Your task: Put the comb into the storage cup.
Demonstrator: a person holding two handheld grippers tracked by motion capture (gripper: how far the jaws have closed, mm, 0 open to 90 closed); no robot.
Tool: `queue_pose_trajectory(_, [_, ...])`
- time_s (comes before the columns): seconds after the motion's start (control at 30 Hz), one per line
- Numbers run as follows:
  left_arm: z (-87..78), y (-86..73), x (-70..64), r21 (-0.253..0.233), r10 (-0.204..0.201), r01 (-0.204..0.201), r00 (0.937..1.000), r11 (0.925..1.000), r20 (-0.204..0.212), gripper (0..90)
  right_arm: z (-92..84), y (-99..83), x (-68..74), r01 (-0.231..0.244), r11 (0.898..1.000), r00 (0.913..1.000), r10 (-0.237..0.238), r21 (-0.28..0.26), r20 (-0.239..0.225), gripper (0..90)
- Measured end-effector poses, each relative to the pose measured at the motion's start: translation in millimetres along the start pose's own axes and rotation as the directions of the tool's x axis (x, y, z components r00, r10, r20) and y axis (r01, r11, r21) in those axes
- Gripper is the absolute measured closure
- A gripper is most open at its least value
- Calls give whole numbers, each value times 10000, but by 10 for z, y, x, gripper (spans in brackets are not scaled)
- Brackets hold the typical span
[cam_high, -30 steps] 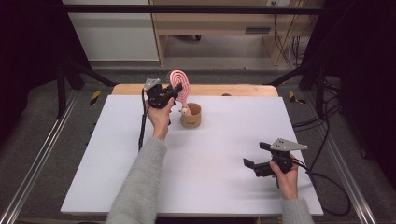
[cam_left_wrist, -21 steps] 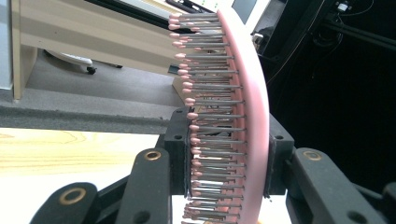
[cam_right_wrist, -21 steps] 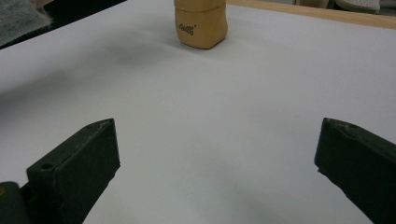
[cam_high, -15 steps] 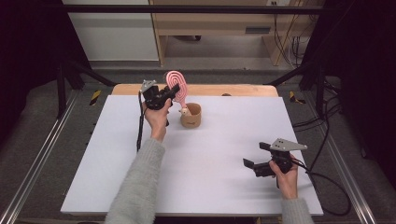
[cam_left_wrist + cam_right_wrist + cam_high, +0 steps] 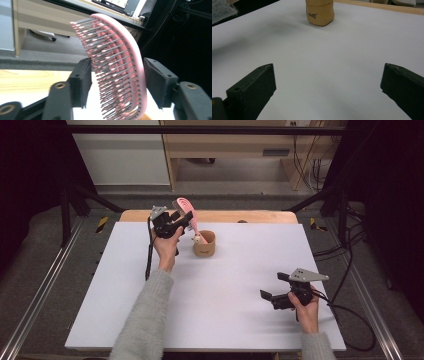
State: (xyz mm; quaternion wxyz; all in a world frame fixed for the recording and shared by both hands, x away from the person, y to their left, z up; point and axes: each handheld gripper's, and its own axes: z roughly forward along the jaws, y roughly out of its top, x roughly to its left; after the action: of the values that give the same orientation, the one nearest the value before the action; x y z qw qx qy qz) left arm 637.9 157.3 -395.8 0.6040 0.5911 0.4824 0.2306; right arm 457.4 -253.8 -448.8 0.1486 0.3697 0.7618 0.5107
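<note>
Left gripper (image 5: 116,82): jaws just opened, pink hairbrush (image 5: 117,72) seen loose between them. Tan cup (image 5: 204,244) holds its handle. Right gripper (image 5: 328,87): open, empty.

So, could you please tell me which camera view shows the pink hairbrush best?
The left gripper view: the pink hairbrush looms close, its bristles distinct, standing between the left gripper fingers, which have just been opening. The high view has it small, its handle in the tan cup. The right gripper view has the cup.
</note>
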Motion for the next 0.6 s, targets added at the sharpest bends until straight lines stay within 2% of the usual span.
queue_pose_trajectory(0.23, [-65, 64, -70, -217, 553, -555, 9984, 9982, -115, 275, -1, 1, -1, 14, 10000, 10000, -14, -35, -13, 4])
queue_pose_trajectory(0.43, [-143, 124, -77, -55, 743, -744, 9971, 9972, -176, 137, -5, 3, 2, -45, 10000, 10000, 45, -51, -48, 4])
queue_pose_trajectory(0.6, [-208, 169, -81, 269, 909, -908, 9959, 9955, -14, 52, -4, 4, 4, -67, 10000, 10000, 66, -54, -60, 4])
